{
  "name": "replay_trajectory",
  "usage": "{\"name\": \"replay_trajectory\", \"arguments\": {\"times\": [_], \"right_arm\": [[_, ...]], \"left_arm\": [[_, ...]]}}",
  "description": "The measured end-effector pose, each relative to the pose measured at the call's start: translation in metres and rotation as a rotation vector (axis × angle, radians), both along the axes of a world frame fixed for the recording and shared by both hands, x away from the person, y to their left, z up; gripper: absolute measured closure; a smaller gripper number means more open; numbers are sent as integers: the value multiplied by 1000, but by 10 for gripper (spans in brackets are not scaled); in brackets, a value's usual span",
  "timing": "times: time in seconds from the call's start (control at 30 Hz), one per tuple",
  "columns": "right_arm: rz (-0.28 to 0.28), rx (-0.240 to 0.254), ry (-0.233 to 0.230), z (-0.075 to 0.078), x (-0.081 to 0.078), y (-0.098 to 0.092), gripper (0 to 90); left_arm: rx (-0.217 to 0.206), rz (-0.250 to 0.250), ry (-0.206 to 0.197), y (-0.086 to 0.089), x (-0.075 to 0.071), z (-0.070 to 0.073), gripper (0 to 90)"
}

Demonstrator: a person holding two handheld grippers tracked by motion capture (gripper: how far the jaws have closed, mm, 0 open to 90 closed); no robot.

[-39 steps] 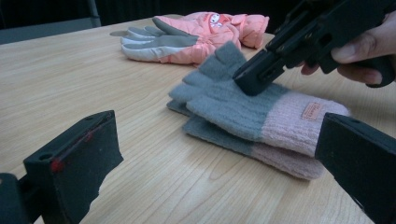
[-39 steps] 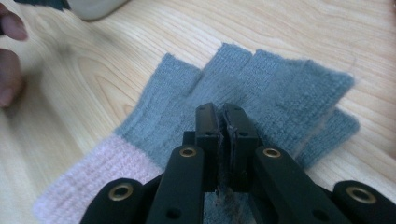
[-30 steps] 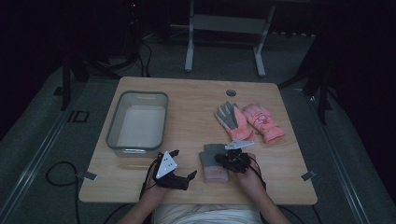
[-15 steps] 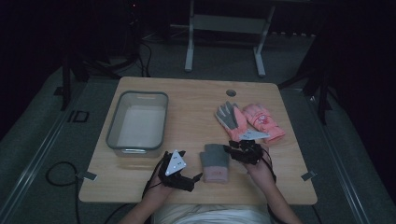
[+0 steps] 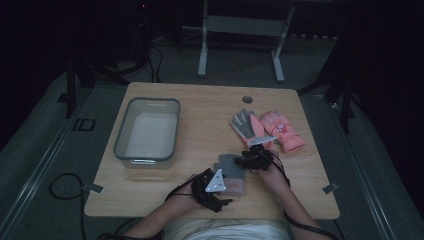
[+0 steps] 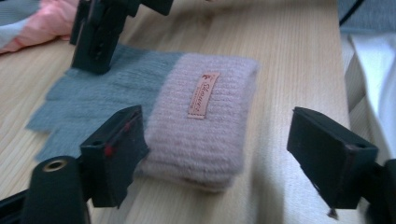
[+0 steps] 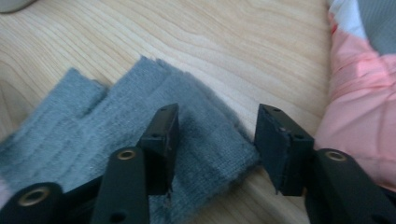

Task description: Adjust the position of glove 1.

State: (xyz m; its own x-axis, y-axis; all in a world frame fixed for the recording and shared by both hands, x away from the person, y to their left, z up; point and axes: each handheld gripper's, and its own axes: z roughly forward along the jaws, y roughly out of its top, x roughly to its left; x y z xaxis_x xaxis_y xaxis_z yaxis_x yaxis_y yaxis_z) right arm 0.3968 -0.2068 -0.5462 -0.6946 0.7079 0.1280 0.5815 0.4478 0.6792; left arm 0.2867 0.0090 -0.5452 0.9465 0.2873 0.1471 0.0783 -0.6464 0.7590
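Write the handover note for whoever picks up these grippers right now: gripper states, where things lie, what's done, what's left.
Left gripper: open, astride the pink cuff of the knit glove; jaws just closing, not gripping yet.
Right gripper: open over the glove's grey finger end; jaws just opened, nothing held.
Knit glove lies flat at the table's near edge. Pink gloves sit to the right, bin to the left, looking empty.
Done: nothing in the bin.
Left, probably: grip the knit glove and move it, likely to the bin, then the pink gloves.
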Motion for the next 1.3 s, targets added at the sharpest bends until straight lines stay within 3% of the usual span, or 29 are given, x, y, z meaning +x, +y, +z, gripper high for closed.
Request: {"name": "replay_trajectory", "arguments": {"times": [0.23, 0.33, 0.43, 0.57, 0.63, 0.7, 0.9, 1.13, 1.3], "right_arm": [[14, 7, 36, -2, 5, -1, 480], [30, 18, 50, -1, 4, 0, 590], [41, 26, 71, -1, 2, 3, 685], [45, 3, 44, 1, -2, 9, 740], [44, -8, 37, 2, -4, 11, 748], [43, -6, 34, 3, -5, 12, 751], [45, 14, 39, 7, -6, 14, 758], [54, 48, -10, 30, -2, 21, 758], [62, 73, -33, 47, 2, 30, 758]], "left_arm": [[72, -32, -88, -4, 3, -8, 275], [105, -37, -124, -5, 1, -11, 296], [108, -27, -152, -6, 0, -12, 356], [122, -32, -190, -9, -5, -10, 462], [103, -27, -165, -8, -4, -4, 591], [115, -30, -136, -7, -1, 1, 656], [110, -35, -75, -3, 6, 14, 691], [87, -16, -92, 7, 10, 36, 690], [102, -15, -112, 16, 14, 54, 691]]}}
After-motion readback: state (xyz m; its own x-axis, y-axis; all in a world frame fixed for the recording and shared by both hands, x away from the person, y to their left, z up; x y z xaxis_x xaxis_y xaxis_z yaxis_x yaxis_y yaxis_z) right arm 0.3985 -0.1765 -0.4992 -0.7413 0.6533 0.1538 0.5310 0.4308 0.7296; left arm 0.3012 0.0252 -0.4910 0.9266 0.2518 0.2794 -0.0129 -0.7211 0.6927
